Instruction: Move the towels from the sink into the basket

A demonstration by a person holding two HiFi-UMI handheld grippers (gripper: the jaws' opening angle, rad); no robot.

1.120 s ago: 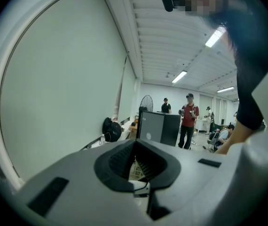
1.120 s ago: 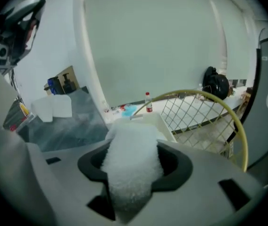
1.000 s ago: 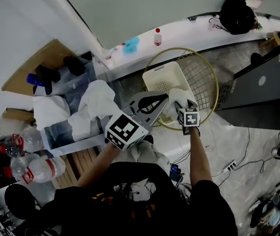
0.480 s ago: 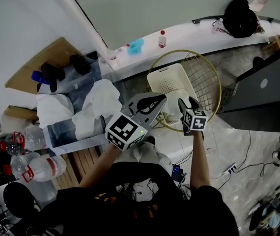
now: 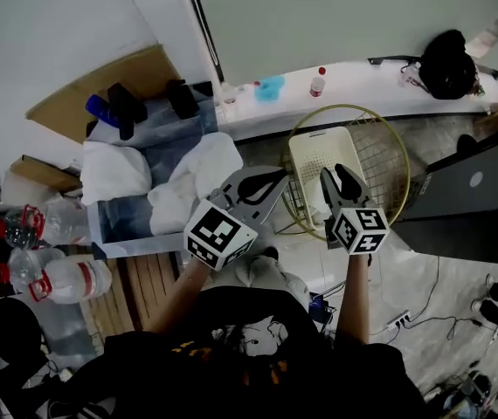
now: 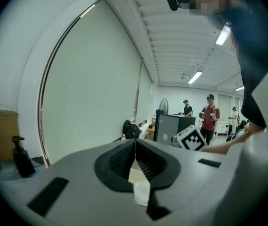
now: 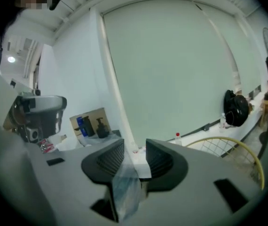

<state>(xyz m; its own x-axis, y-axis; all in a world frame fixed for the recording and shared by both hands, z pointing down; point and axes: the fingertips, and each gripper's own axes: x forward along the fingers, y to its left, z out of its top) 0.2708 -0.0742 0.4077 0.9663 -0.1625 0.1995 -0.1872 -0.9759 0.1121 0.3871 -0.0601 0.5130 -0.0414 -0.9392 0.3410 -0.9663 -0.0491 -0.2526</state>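
Wire basket (image 5: 389,142) dead ahead, yellow rim, and inside it sits a white perforated crate (image 5: 317,151). There's a pale heap at the crate's near end, half behind my right tongs (image 5: 335,175). It might be a towel, but I can't be sure. The right tongs hang over that crate, jaws closing with no towel between them. My left tongs (image 5: 277,178) are just beside them, jaws pressed together on nothing.

Over on my left is the sink (image 5: 131,223). White towels (image 5: 198,177) are piled in it, one spilling over its right edge, and dark pump bottles (image 5: 127,110) stand at the far end.

Behind everything runs a white ledge (image 5: 363,81) with a small red-capped bottle (image 5: 319,81) and a black bag (image 5: 448,62) on it. The floor (image 5: 424,260) below is pale. Big water bottles (image 5: 61,279) lie near the sink.
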